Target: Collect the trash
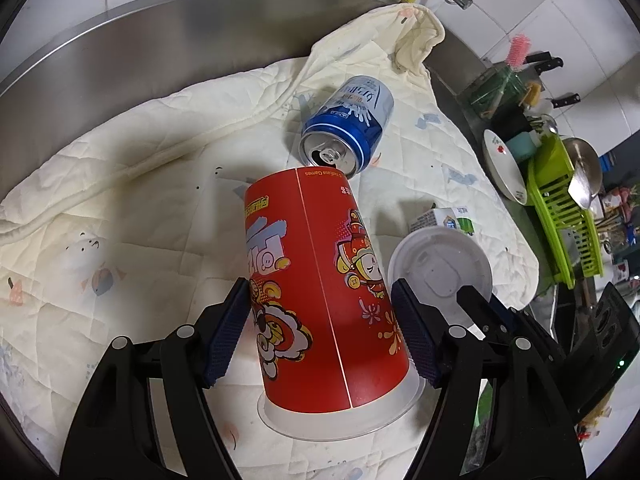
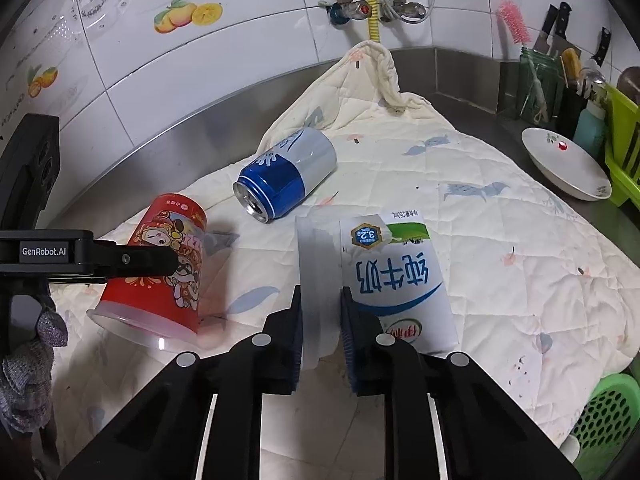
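Observation:
My left gripper (image 1: pixel 322 332) is shut on a red paper cup (image 1: pixel 316 292) turned upside down, rim tilted just above the quilted cloth (image 1: pixel 120 216); it also shows in the right wrist view (image 2: pixel 160 264). My right gripper (image 2: pixel 320 332) is shut on a white plastic lid (image 2: pixel 318 280) held on edge; the lid also shows in the left wrist view (image 1: pixel 440 268). A milk carton (image 2: pixel 396 280) lies just right of the right gripper. A blue and white can (image 1: pixel 348 120) lies on its side behind the cup, and shows in the right wrist view (image 2: pixel 284 176).
The cloth covers a steel counter (image 2: pixel 160 136) against a tiled wall. At the right stand a white bowl (image 2: pixel 568 168), a green dish rack (image 1: pixel 568 220), and a jar with knives and a brush (image 2: pixel 540 76). A green basket (image 2: pixel 604 416) sits at the lower right.

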`<action>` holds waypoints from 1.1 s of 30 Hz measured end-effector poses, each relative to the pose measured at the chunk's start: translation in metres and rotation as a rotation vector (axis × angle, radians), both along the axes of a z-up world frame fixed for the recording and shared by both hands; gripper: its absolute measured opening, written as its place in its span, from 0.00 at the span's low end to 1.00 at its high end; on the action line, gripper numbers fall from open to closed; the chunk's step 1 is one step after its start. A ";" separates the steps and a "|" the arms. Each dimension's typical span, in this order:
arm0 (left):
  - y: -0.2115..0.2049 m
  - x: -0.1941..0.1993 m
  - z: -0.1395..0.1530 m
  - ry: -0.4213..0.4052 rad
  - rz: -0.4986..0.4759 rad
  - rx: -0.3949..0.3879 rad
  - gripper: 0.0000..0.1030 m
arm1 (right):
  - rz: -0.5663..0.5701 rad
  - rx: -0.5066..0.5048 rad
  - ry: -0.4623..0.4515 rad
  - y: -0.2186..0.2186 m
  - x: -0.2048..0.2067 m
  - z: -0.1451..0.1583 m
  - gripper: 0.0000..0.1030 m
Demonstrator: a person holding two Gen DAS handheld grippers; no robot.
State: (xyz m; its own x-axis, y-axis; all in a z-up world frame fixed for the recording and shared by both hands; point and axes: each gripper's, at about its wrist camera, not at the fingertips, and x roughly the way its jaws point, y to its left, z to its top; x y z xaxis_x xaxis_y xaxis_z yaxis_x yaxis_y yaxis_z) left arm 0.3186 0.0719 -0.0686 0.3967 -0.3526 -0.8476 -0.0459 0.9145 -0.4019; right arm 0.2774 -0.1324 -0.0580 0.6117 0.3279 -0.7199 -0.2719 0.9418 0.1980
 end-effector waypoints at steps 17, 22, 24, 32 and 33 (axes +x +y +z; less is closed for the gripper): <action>-0.041 -0.047 0.025 -0.050 -0.092 -0.020 0.69 | -0.048 -0.003 -0.055 -0.045 -0.088 0.025 0.10; -0.072 -0.064 0.034 -0.070 -0.149 -0.029 0.69 | -0.106 -0.009 -0.071 -0.076 -0.123 0.032 0.10; -0.087 -0.071 0.037 -0.079 -0.176 -0.029 0.69 | -0.136 -0.023 -0.078 -0.091 -0.136 0.033 0.10; -0.160 -0.092 0.041 -0.085 -0.302 -0.061 0.69 | -0.295 -0.086 -0.066 -0.167 -0.181 0.024 0.10; -0.168 -0.095 0.042 -0.087 -0.316 -0.062 0.69 | -0.312 -0.095 -0.062 -0.175 -0.184 0.023 0.10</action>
